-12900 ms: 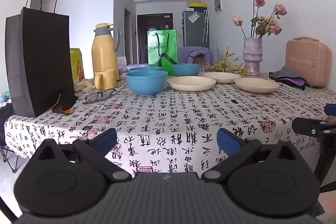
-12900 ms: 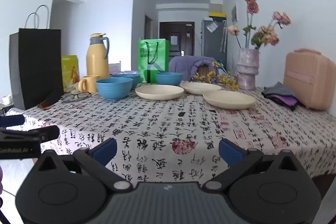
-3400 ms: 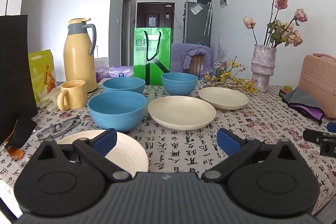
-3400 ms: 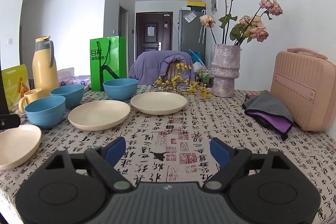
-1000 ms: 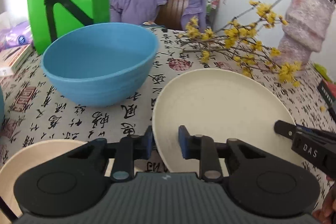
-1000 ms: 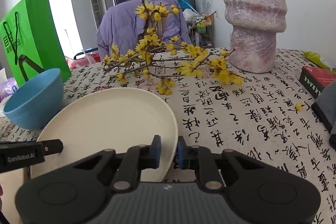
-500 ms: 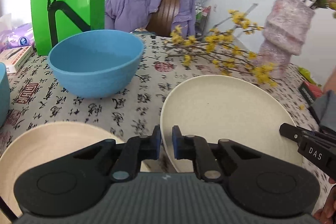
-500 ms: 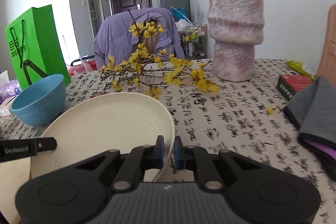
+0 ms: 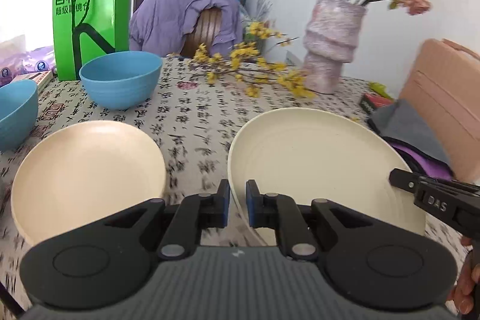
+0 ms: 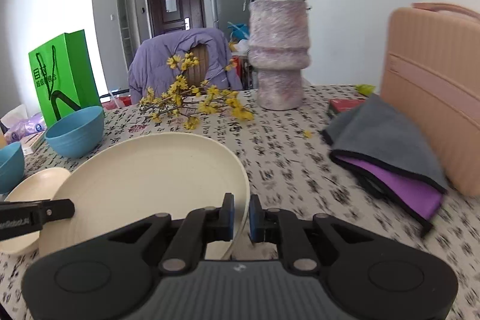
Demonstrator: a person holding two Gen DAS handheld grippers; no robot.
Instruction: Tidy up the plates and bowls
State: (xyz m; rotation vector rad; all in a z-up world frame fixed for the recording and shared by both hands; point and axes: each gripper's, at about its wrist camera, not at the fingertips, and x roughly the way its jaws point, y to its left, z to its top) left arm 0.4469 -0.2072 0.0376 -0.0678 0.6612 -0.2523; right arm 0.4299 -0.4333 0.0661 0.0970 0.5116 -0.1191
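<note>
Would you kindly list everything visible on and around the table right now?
held plate: 1, cream, clamped at opposite rims by both grippers
second plate: 1, cream, on the tablecloth to its left
bowls: 2, blue, behind the plates
vase: 1, mauve, holding faded pink flowers
yellow blossom sprigs: lying before the vase
green bag: 1, far left
cloths: grey over purple, right
pink case: 1, far right
chair: draped in a purple jacket, beyond the table
left gripper: shut on the held plate
right gripper: shut on the held plate
</note>
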